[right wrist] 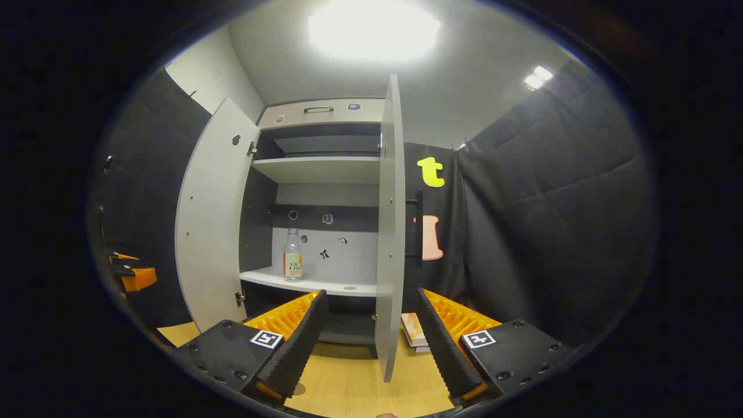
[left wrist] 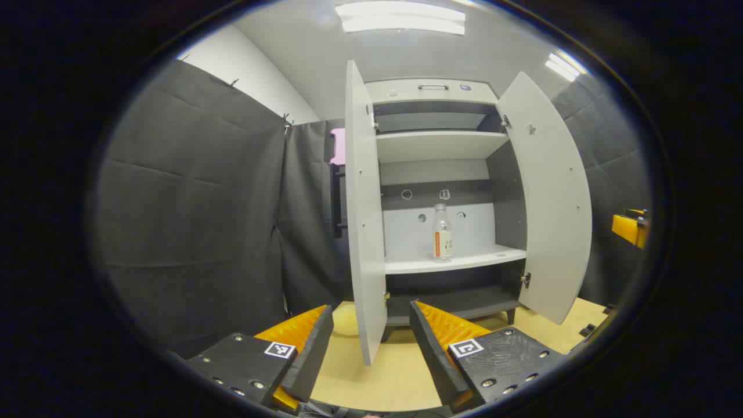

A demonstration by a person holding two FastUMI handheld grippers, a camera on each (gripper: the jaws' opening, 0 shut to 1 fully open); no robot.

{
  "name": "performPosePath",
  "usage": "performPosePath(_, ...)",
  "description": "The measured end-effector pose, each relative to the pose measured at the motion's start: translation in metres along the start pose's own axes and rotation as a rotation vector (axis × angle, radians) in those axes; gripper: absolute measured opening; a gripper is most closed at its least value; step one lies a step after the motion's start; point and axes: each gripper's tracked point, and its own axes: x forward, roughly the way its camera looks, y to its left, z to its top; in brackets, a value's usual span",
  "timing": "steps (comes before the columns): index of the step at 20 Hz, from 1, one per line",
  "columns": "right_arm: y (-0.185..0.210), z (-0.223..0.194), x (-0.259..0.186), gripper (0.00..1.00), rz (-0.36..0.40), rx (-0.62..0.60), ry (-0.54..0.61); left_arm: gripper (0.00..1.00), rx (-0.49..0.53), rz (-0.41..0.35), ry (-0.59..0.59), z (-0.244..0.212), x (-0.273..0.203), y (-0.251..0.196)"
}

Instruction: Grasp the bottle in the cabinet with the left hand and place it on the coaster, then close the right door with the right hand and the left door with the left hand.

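My left gripper (left wrist: 371,342) held fingers spread, empty, well short of white two-door cabinet (left wrist: 432,93). Small clear plastic bottle with orange label (left wrist: 442,233) stood upright on lower white shelf (left wrist: 464,259), near front edge. Best approach: straight between open left door (left wrist: 363,232) and right door (left wrist: 551,203), level, fingers either side of label. Right gripper (right wrist: 371,342) also spread, empty. Coaster not identified.

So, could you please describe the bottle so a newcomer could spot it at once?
Find the white cabinet with both doors open. On its lower shelf stands a clear bottle, upright. It is the sole object on that shelf, with an orange-and-white label.
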Motion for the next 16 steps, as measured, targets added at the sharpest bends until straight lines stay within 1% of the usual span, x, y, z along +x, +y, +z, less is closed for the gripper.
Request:
performPosePath(7,-0.005,-0.005,-0.005,0.96,-0.005,0.008,0.012,0.81,0.001,0.004,-0.016,0.002,-0.004,-0.001)
performPosePath(15,-0.010,-0.006,-0.002,0.96,0.015,0.004,0.012,0.80,-0.005,0.006,-0.022,0.004,-0.007,-0.013)
performPosePath(16,-0.012,-0.006,-0.002,0.95,0.017,0.003,0.014,0.80,-0.004,0.005,-0.024,0.006,-0.007,-0.016)
